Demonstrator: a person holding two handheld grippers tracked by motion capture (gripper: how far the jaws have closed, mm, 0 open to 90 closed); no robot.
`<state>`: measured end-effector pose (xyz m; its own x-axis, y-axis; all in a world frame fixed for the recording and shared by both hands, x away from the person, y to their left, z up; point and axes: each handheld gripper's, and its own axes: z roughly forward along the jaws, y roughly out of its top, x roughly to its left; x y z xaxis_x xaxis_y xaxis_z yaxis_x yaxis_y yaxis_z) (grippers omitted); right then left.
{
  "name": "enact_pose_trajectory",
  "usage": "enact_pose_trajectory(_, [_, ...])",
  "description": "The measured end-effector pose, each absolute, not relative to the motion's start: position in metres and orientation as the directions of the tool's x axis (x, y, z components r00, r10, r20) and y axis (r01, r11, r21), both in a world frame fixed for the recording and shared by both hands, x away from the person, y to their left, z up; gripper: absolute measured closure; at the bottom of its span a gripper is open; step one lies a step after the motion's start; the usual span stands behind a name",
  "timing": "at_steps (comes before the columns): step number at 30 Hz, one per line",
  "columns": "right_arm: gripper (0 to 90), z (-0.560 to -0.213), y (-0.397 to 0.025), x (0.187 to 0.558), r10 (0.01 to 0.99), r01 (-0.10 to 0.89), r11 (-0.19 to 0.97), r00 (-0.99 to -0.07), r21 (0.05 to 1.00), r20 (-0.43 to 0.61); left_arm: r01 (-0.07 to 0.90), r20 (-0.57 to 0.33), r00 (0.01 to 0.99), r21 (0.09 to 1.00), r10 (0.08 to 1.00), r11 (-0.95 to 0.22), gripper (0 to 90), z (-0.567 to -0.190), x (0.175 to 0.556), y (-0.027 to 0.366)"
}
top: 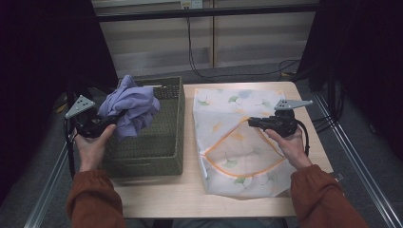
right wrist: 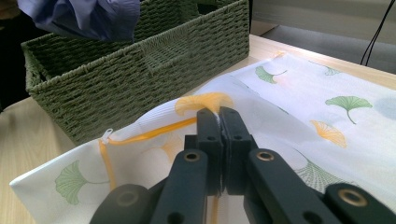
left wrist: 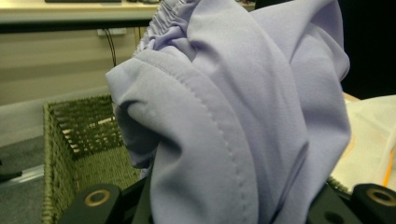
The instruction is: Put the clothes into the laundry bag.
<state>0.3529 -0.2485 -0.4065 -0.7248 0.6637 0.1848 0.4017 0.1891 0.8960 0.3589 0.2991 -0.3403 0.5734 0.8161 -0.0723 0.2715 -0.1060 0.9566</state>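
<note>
A lavender garment (top: 130,107) hangs bunched above the green woven basket (top: 164,154), and my left gripper (top: 108,121) is shut on it. In the left gripper view the lavender garment (left wrist: 233,116) drapes over the jaws and hides their tips, with the basket (left wrist: 60,140) below. A white mesh laundry bag (top: 237,137) with ginkgo leaves and an orange zipper lies flat on the table to the right of the basket. My right gripper (top: 252,122) is shut on the bag's upper layer near the zipper opening. In the right gripper view the right gripper (right wrist: 219,114) pinches the bag (right wrist: 299,107) and lifts the fabric a little.
The light wooden table (top: 157,194) has bare room in front of the basket and bag. Black curtains stand at both sides. Cables (top: 199,66) trail on the floor behind the table. The basket (right wrist: 140,60) sits close to the bag's left edge.
</note>
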Motion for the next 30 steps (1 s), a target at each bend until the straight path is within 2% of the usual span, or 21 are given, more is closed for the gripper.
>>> enact_pose_trajectory(30, [88.6,-0.406,-0.246,0.352,0.658,0.399,0.202,-0.731,0.895,0.177,0.124,-0.022,0.612,0.990,0.791,-0.069,75.2,-0.295,0.326,0.297])
